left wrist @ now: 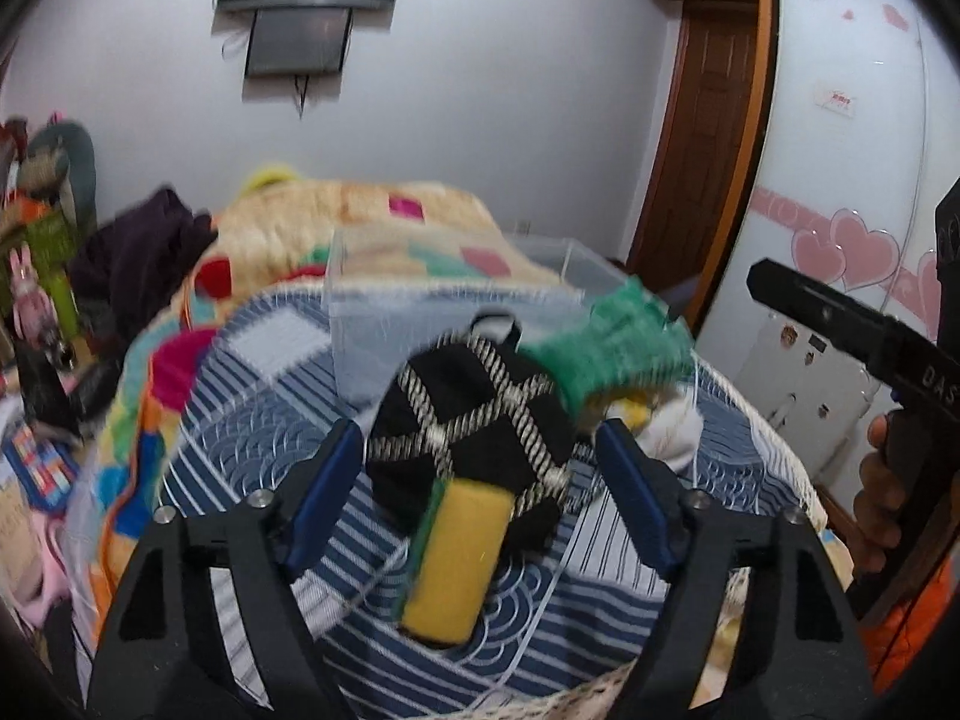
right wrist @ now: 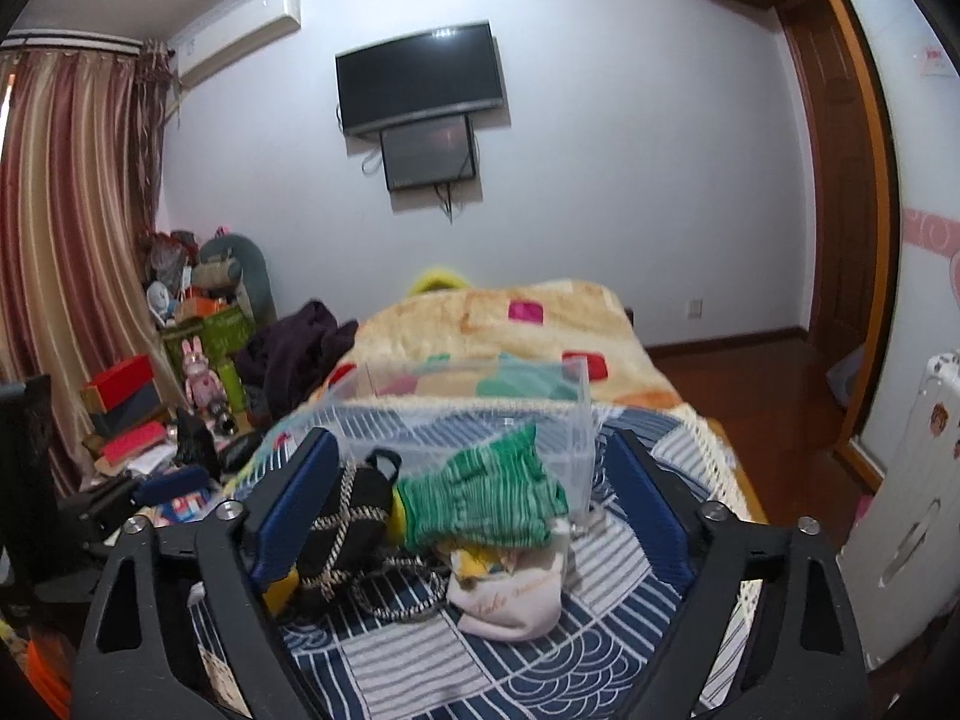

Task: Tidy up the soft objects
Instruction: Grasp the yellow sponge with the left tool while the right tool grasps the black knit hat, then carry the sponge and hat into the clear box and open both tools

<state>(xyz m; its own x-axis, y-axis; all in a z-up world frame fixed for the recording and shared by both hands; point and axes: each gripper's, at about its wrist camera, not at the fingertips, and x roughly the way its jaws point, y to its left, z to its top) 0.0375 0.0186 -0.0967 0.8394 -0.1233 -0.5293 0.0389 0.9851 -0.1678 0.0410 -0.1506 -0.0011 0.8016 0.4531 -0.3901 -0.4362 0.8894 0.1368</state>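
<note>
On the blue striped quilt (left wrist: 252,444) lie a yellow-and-green sponge (left wrist: 459,561), a black quilted bag with cord trim (left wrist: 474,414), a green knit cloth (left wrist: 618,342) and a white pouch (right wrist: 510,594). A clear plastic box (left wrist: 414,312) stands just behind them. My left gripper (left wrist: 480,474) is open above the sponge and the bag. My right gripper (right wrist: 474,498) is open around the green cloth (right wrist: 486,498) and the bag (right wrist: 348,510). The box (right wrist: 480,408) looks empty.
A patchwork blanket (right wrist: 498,324) covers the far bed. A dark garment (right wrist: 294,348) and piled boxes and toys (right wrist: 198,354) crowd the left side. A white cabinet (right wrist: 900,516) stands at the right. The right gripper's body and the hand holding it (left wrist: 876,480) show at the left wrist view's right edge.
</note>
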